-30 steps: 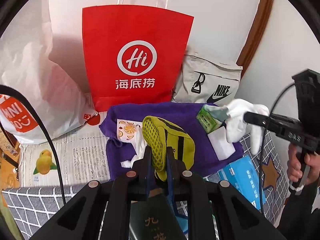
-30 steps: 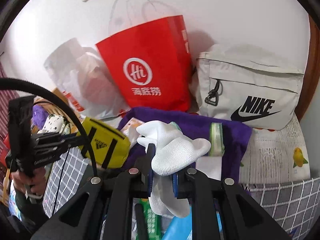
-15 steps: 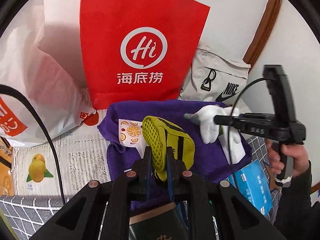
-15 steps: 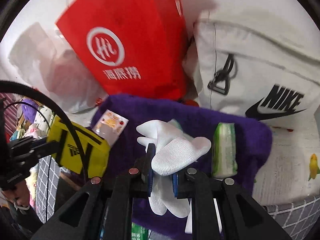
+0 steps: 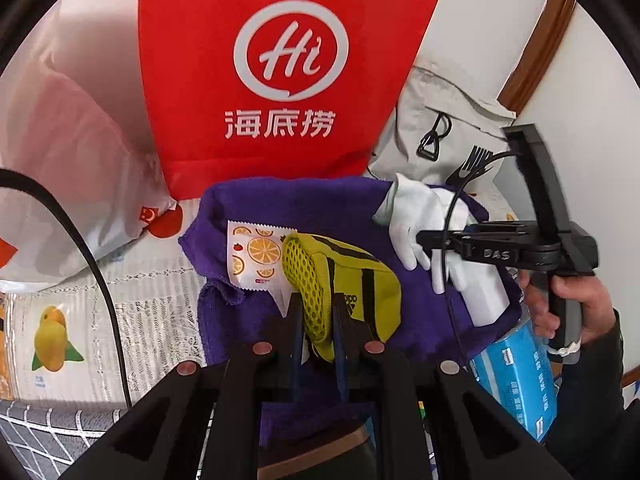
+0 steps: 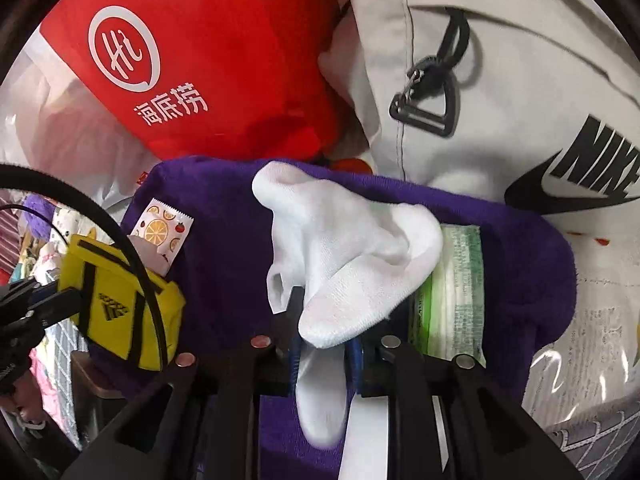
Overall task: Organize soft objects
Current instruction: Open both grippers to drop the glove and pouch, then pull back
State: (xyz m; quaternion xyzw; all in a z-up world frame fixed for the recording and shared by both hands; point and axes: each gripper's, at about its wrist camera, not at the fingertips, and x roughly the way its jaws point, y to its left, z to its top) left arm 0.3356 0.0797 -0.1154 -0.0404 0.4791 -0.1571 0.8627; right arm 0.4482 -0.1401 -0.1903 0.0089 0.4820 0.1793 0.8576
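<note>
My left gripper is shut on a yellow Adidas pouch and holds it over a purple towel. The pouch also shows at the left of the right wrist view. My right gripper is shut on a white sock, held over the towel's far part. In the left wrist view the right gripper and the sock are at the right, above the towel.
A red Hi paper bag and a grey Nike bag stand behind the towel. An orange-print sachet, a green tissue pack and a white block lie on the towel. A blue tissue box sits at right.
Both grippers have moved forward toward the red bag and the Nike bag. The right gripper carried the sock leftward over the towel. Both grips are unchanged.
</note>
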